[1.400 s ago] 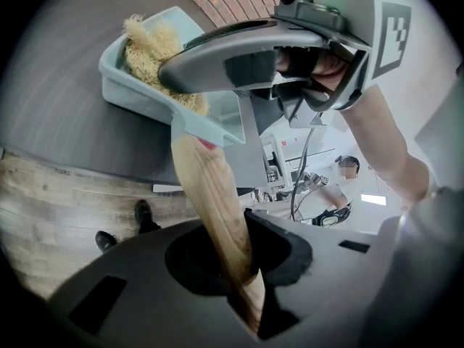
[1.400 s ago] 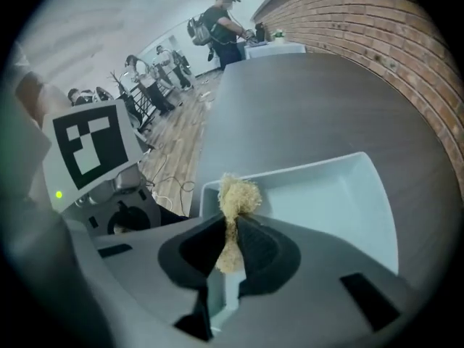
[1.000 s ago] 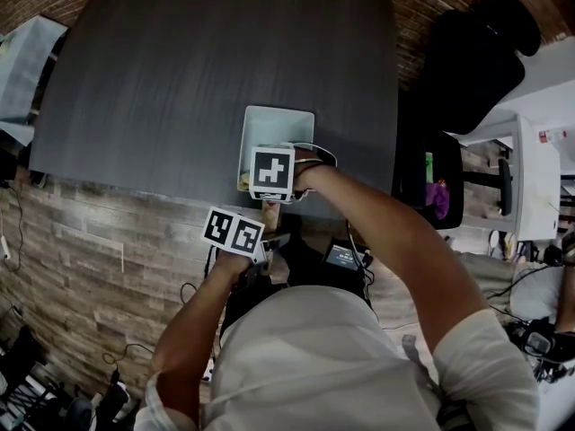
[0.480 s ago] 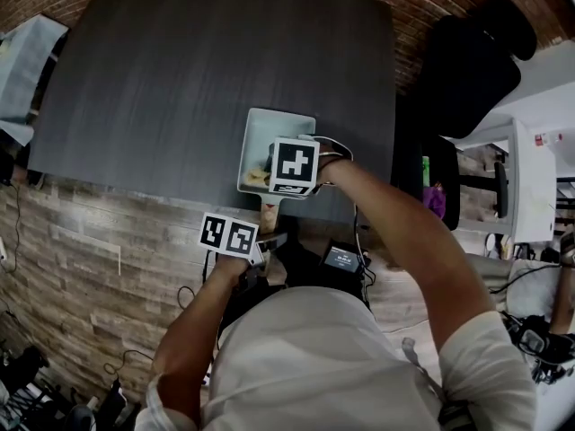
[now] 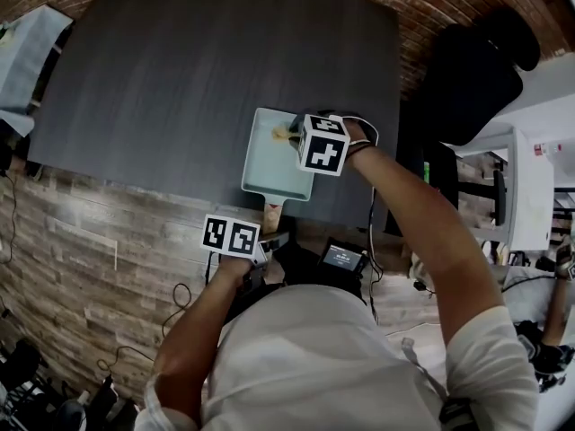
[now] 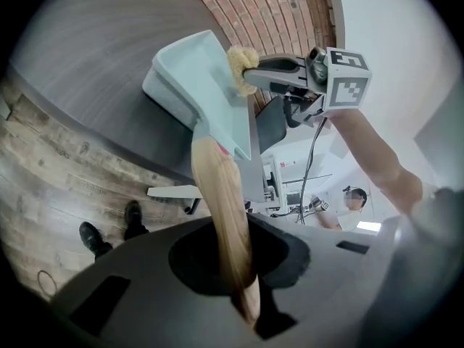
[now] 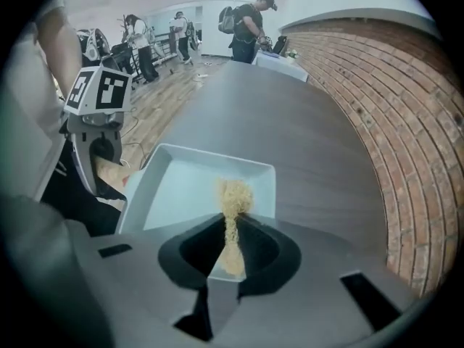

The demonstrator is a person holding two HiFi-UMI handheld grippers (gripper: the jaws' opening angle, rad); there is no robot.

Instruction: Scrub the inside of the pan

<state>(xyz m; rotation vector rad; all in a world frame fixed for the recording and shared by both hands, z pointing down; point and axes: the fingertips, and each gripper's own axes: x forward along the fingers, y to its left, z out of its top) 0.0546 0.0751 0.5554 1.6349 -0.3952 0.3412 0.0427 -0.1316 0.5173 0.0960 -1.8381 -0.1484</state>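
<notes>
A pale blue-green square pan (image 5: 268, 167) lies at the near edge of the dark table, its wooden handle (image 5: 272, 212) sticking out over the edge. My left gripper (image 5: 273, 238) is shut on that handle (image 6: 218, 194); its jaws have just been closing with the handle between them. My right gripper (image 5: 291, 134) points steeply down over the pan's far right part, shut on a tan scrubbing pad (image 5: 282, 135). In the right gripper view the pad (image 7: 234, 197) hangs against the pan's inside (image 7: 181, 187).
The dark table (image 5: 198, 70) stretches far and left of the pan. A black chair (image 5: 469, 70) and a white cart (image 5: 530, 182) stand to the right. Brick-patterned floor lies beyond the table, wood floor below it. People stand far off in the right gripper view.
My right gripper has carried the scrubbing pad from the pan's near edge to its far right part. The left gripper stays on the handle.
</notes>
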